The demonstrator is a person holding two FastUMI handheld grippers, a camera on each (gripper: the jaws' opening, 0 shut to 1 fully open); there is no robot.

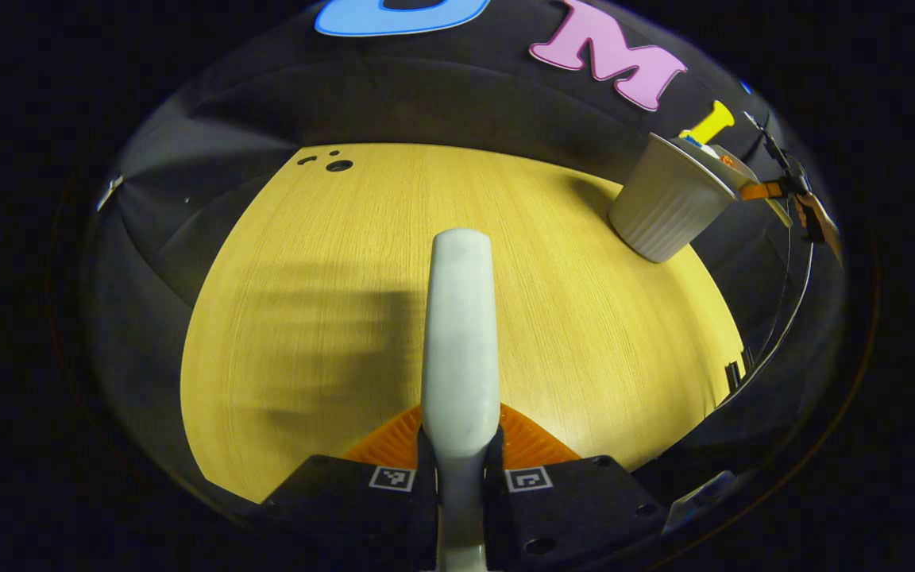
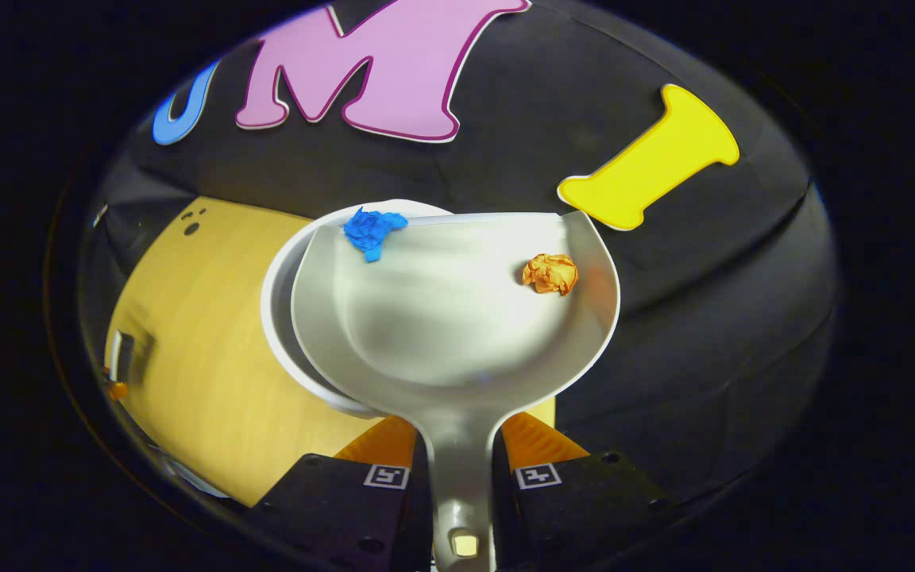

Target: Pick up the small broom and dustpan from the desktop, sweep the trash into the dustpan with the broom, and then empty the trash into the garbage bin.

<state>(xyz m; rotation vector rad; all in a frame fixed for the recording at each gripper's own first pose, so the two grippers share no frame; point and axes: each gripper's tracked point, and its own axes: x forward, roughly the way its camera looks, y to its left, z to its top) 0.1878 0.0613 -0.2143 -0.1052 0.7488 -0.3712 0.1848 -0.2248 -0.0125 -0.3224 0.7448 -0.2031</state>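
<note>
Your right gripper (image 2: pixel 461 477) clamps the dustpan (image 2: pixel 449 318) handle over the garbage bin (image 2: pixel 283 318); tip unevenly and the orange paper ball (image 2: pixel 550 272) falls outside.

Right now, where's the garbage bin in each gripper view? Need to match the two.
Left gripper view: the garbage bin stands upper right on the desktop, right of the broom handle.
Right gripper view: the garbage bin sits centre-left, its white rim curving out from under the dustpan.
Shared landmark: the dark holes near the desktop's far left edge.
</note>
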